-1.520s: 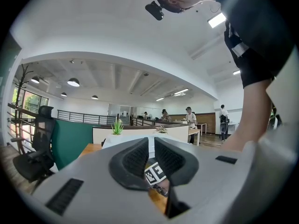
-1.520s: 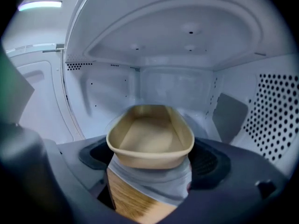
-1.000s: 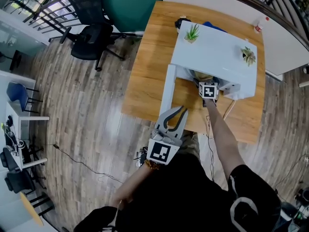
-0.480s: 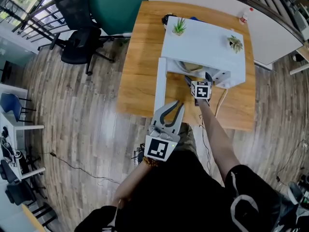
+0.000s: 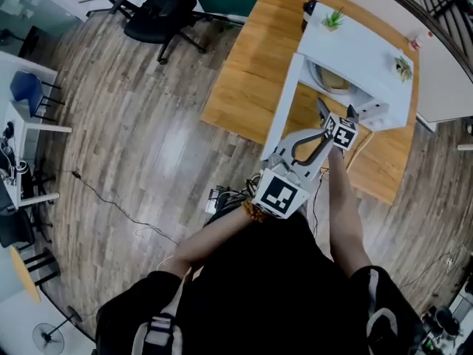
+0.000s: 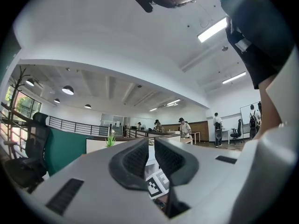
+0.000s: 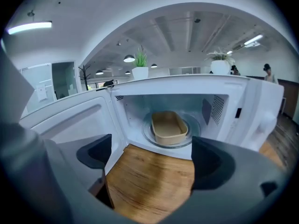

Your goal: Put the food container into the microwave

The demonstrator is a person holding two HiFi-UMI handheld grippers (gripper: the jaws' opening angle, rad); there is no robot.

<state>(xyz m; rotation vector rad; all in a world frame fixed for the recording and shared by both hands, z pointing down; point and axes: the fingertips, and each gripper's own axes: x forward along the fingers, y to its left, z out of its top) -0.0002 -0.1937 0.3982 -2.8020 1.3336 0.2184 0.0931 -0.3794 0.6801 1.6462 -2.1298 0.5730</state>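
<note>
Resting on the glass turntable (image 7: 148, 135) inside the microwave (image 7: 187, 85), the food container (image 7: 169, 127) was a shallow tan tray, rectangular with rounded corners, upright and empty. The door (image 7: 65, 120) stood open at left. The right gripper (image 7: 152, 158) was spread wide, empty, over the wooden table (image 7: 149, 181) near the opening. The left gripper (image 6: 152, 154) was closed to a slit, holding nothing.

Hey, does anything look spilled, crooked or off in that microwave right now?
Nothing stands out. The food container sits flat and empty on the glass turntable inside the microwave, door wide open, no spill.
</note>
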